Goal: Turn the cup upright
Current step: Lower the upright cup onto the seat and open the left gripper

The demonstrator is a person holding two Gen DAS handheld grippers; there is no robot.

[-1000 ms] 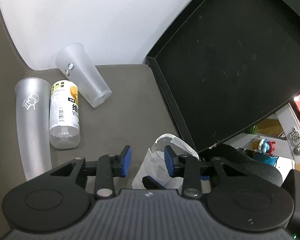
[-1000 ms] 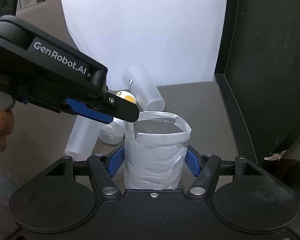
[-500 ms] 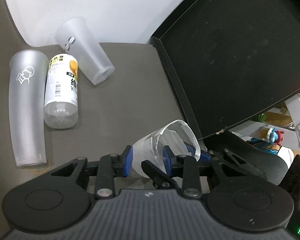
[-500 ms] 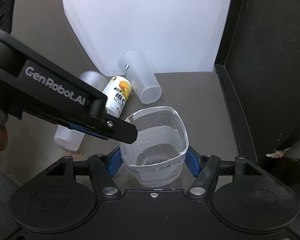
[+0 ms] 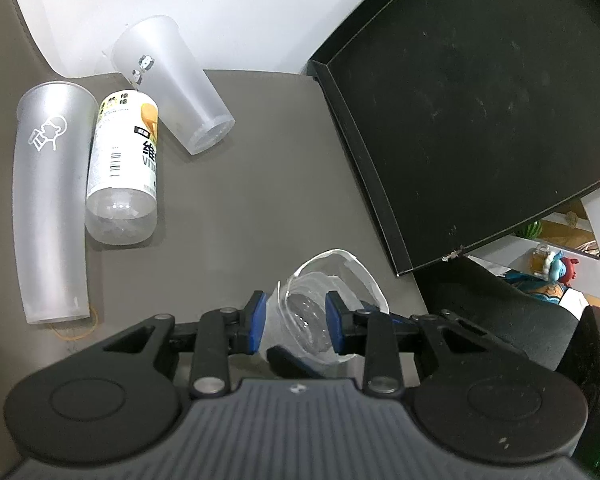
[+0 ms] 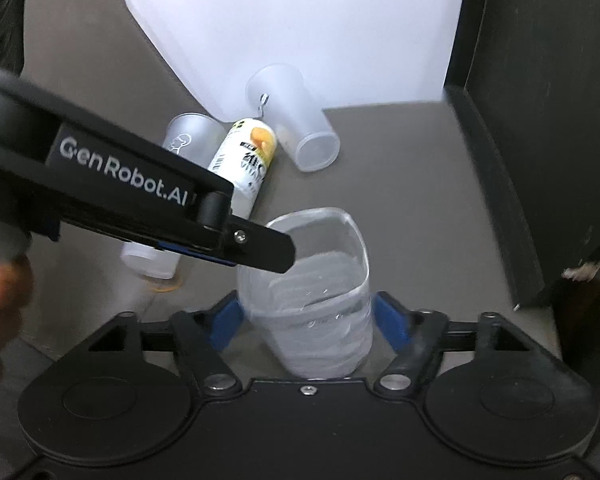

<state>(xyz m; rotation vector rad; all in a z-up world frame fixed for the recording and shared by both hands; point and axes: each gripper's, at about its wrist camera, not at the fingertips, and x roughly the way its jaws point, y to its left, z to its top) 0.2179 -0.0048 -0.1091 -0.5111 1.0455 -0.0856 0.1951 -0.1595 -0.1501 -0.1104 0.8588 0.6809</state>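
Observation:
A clear, crumpled plastic cup with a white rim is held above the grey table, its mouth facing up and tilted away. My left gripper is shut on the cup, one blue pad outside its wall and one inside. In the right wrist view the left gripper's finger reaches over the cup's rim from the left. My right gripper stands open around the cup, with gaps between its blue pads and the cup's sides.
A frosted cup, a labelled bottle and a tall frosted cup lie on their sides at the left. A black tray leans at the right. A white wall is behind.
The cup has turned from mouth away to mouth up. The right gripper has let go and opened slightly. The left gripper now holds the cup by its wall.

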